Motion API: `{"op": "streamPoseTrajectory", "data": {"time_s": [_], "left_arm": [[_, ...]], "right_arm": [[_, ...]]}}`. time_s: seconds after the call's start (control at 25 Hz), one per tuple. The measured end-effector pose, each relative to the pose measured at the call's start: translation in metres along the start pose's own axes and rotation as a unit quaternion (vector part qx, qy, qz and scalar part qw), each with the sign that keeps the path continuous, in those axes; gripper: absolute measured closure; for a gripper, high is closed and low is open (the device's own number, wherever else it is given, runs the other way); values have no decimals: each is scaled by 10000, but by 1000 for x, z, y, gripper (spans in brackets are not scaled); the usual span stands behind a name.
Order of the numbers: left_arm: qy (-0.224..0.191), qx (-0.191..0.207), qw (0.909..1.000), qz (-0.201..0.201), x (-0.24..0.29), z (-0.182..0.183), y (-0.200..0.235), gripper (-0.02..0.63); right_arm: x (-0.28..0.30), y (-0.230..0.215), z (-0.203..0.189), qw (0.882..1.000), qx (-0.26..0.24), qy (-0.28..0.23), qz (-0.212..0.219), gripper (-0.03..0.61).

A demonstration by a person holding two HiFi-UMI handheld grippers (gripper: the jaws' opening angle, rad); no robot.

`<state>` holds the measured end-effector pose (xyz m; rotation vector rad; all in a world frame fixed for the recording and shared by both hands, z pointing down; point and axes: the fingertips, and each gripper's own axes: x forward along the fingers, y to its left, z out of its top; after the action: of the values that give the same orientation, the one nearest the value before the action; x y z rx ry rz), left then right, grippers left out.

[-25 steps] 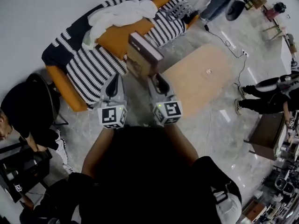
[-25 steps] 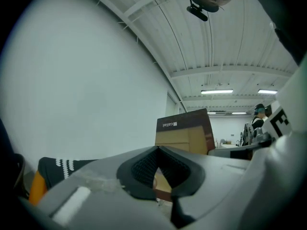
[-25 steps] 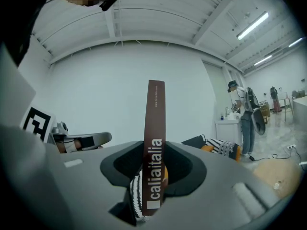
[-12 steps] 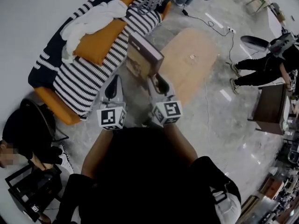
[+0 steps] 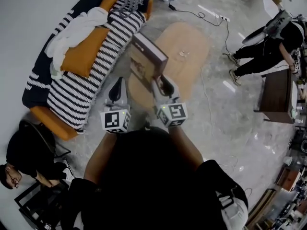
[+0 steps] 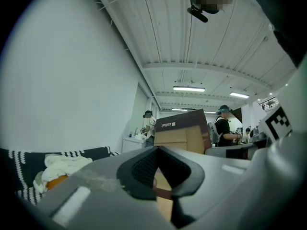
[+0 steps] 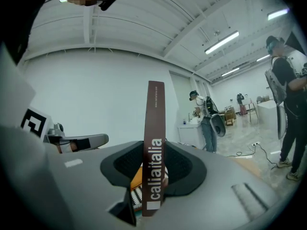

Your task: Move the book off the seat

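Observation:
The book (image 5: 146, 56), brown-spined with a tan cover, stands upright in the air with my right gripper (image 5: 160, 83) shut on its lower edge. In the right gripper view its spine (image 7: 155, 147) rises straight up between the two dark pads. It hangs over the near end of the low wooden table (image 5: 184, 56), away from the striped sofa seat (image 5: 96, 47) at the left. My left gripper (image 5: 116, 87) is beside the right one, slightly open and empty. In the left gripper view the book (image 6: 184, 131) shows beyond the narrow gap.
An orange cushion (image 5: 81, 56) and white cloth (image 5: 72, 30) lie on the sofa. A person in black (image 5: 268, 47) stands at the right by a dark cabinet (image 5: 278, 97). Another person (image 5: 29, 152) sits at lower left. A cable (image 5: 211, 13) runs across the marble floor.
The sofa has slid up and to the left in the head view and the wooden table has come under the book. Both grippers and the book keep their pose.

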<state>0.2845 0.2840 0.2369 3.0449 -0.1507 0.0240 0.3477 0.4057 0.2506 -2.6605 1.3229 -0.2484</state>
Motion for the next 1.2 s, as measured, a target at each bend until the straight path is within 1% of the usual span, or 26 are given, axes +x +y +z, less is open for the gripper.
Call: {"op": "streamPoseTrajectory", "data": {"time_s": [0.2,0.32,0.6,0.72,0.8,0.92,1.12,1.2], "left_arm": [[101,80,9996,-262,35,-14,-60,607],[223,140,9988,-409,47,-19,-81,607],[283,188,9973,-648,59,-20,-79,606],[343,177,9963,-766,76,-37,-78,607],[411,145,9948,-919,86,-51,-79,607],[637,68,9917,-1118,98,-70,-85,607],[866,-24,9869,-1358,147,-87,-103,607],[1002,-30,9843,-1453,151,-90,-100,607]], "right_arm": [[-25,-67,3,9995,177,-56,-271,436],[-34,-90,2,9986,292,-67,-428,436],[-37,-106,-25,9938,616,78,-917,436],[-32,-119,-45,9912,720,143,-1106,436],[-31,-127,-59,9889,761,198,-1258,436],[-31,-137,-74,9851,841,333,-1462,436],[-11,-177,-97,9776,1126,597,-1677,436],[-6,-176,-104,9747,1221,652,-1755,436]]}}
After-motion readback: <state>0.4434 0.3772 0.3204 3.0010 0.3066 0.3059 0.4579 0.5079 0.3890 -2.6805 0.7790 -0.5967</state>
